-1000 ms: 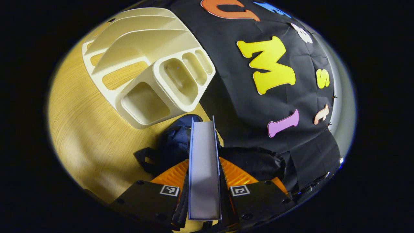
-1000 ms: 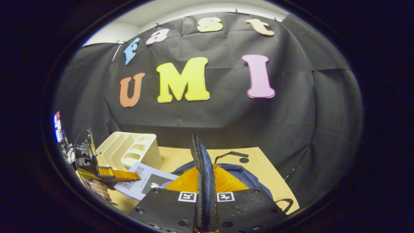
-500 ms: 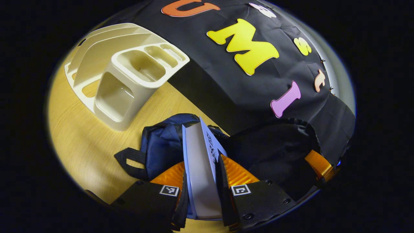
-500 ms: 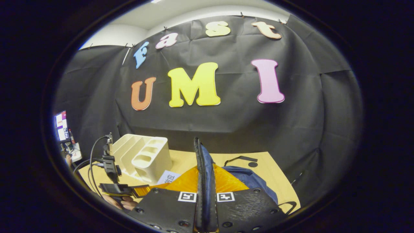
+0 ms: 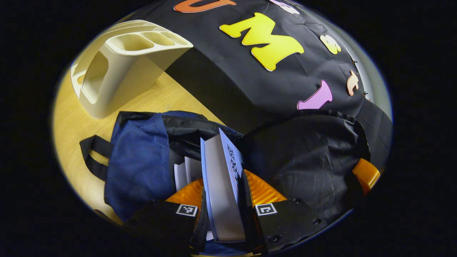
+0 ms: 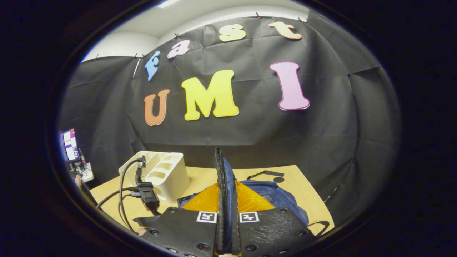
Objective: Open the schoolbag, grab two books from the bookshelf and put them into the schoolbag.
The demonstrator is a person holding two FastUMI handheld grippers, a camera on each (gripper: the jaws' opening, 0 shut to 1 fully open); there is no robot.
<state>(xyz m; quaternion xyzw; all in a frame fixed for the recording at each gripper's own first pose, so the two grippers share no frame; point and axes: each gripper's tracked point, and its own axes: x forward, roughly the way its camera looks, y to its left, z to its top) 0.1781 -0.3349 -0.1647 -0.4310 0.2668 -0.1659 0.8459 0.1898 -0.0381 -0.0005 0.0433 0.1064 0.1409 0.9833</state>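
Bookshelf [image 5: 117, 67] at upper left of the left gripper view, standing on the table [image 5: 71, 132], well apart from the schoolbag [image 5: 139, 164] and out of the way. Next rightward, a black strap [image 5: 93, 153] splayed on the wood, then the blue bag body slumped beside the mouth. Inside the opening, pale page edges, seemingly of a first book [image 5: 187, 173], though too little showing to be sure. Just right of that, the second book [image 5: 216, 160], pointed down toward the mouth and clamped between both fingers of the left gripper [image 5: 224, 185], jaws tight on its covers. Farther right, the black lining flap [image 5: 307, 157], raised and open. Main hazards: leading corner catching on the slack blue fabric or on the book already inside, from too shallow an angle; release too early, with the book tipping out onto the table. Over in the right gripper view, cables [image 6: 123, 185] of the left gripper at lower left, bookshelf behind, then the right gripper [image 6: 226, 187] pinched together on the bag's zip edge [image 6: 219, 164], hoisting it. Loss of that pinch, through thin fabric slipping, likely to drop the flap across the mouth and block entry.
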